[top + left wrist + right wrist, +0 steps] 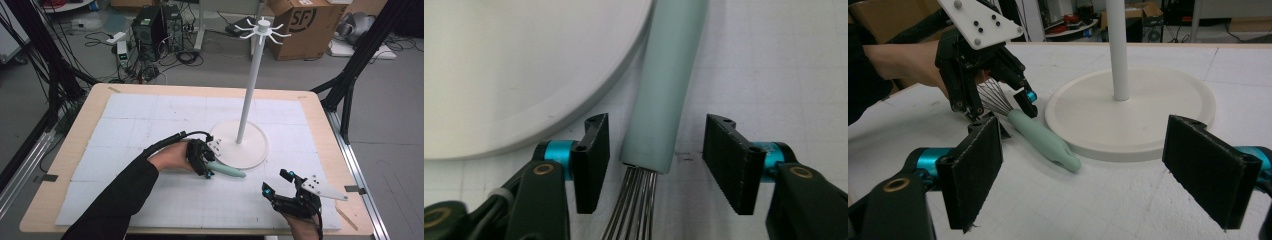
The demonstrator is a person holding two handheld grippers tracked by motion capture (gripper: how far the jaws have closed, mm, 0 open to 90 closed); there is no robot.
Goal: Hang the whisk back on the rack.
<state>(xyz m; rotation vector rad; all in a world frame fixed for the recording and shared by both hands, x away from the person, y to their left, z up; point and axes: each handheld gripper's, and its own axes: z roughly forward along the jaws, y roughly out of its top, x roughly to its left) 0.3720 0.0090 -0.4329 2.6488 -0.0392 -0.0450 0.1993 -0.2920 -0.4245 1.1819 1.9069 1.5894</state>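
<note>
Jaws of the right gripper point(278, 188) stand wide apart and empty at the near edge of the table point(80, 145), its hand point(305, 227) resting low on the white mat point(150, 200) and well apart from the work. Farther in, the left gripper point(209, 169) straddles a whisk point(227, 171) that lies flat on the mat, its pale green handle pointing away toward the right and its wire loops point(993, 97) tucked back under the hand. In the left gripper view the black pads point(596, 157) sit either side of the handle's wire end point(651, 155), partly closed, with daylight on both sides, so nothing is gripped yet. The handle is round and smooth, and it lies nearer one pad than the other; a squeeze from here would likely push it sideways first, and it could roll or skate out toward the stand's base point(250, 150), which sits just beside it. A grip this close to the wires also risks pinching the ferrule or the loops rather than the handle, leaving the long green end to droop on the lift. Beyond, the white pole point(248, 95) rises to a ring of hooks point(262, 29); a loosely held whisk swinging near them could knock the stand or miss a hook
</note>
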